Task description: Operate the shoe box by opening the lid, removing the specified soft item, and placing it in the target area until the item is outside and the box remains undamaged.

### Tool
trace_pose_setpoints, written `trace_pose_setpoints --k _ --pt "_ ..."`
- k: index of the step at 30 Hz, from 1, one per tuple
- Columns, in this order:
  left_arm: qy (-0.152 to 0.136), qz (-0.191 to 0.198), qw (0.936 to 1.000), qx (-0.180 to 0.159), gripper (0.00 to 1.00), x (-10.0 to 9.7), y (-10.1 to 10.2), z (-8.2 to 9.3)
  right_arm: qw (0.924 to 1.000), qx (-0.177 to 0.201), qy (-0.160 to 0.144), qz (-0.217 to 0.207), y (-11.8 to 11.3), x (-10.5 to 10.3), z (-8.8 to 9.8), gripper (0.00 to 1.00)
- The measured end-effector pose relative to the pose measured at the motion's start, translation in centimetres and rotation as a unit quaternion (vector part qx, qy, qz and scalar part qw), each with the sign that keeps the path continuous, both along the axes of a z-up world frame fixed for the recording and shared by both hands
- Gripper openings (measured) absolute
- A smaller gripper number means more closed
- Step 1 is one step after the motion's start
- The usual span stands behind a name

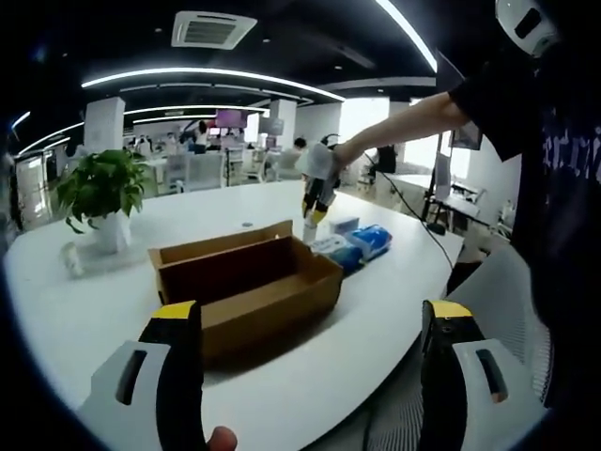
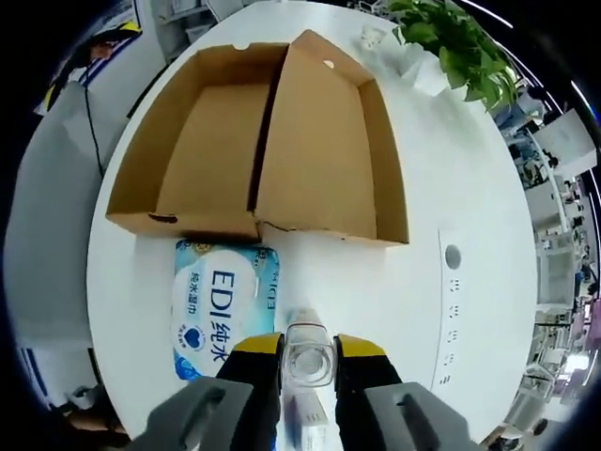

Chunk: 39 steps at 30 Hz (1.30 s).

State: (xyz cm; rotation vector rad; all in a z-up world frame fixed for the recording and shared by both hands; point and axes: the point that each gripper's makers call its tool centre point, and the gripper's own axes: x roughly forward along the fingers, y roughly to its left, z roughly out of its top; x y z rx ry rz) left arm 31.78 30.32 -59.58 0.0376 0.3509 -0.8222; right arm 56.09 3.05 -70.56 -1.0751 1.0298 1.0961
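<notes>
White surface (image 2: 488, 282). Open shoe box (image 2: 272, 141), upper centre of right gripper view, empty. Blue wipes pack (image 2: 221, 310), lower left, just below box. Right claw (image 2: 308, 362) pinched a clear bottle (image 2: 308, 355). Left claw (image 1: 310, 319) stood spread.

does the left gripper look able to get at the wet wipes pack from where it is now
Probably not directly. The left gripper hangs open at the near table edge, and the open shoe box stands between it and the wet wipes pack. It would likely need to go over or around the box.
</notes>
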Motion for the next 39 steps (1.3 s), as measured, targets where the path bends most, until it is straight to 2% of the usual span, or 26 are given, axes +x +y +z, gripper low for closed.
trace_pose_setpoints --k 8,21,32,39 --pt "0.000 0.003 1.0000 0.001 0.97 0.0 0.1 -0.1 1.0000 -0.005 -0.008 -0.001 -0.2 0.4 -0.1 0.18" --pt "-0.001 0.018 0.9998 0.004 0.96 0.6 0.6 -0.1 0.9992 0.014 -0.032 -0.017 -0.1 1.7 0.7 0.31" --pt "0.014 0.078 0.9963 0.033 0.88 3.4 3.3 -1.0 0.9964 0.048 -0.045 -0.053 0.2 2.1 2.1 0.41" --pt "0.022 0.103 0.9929 0.054 0.82 5.4 5.0 -1.7 0.9915 0.079 -0.051 -0.090 0.8 2.8 2.9 0.45"
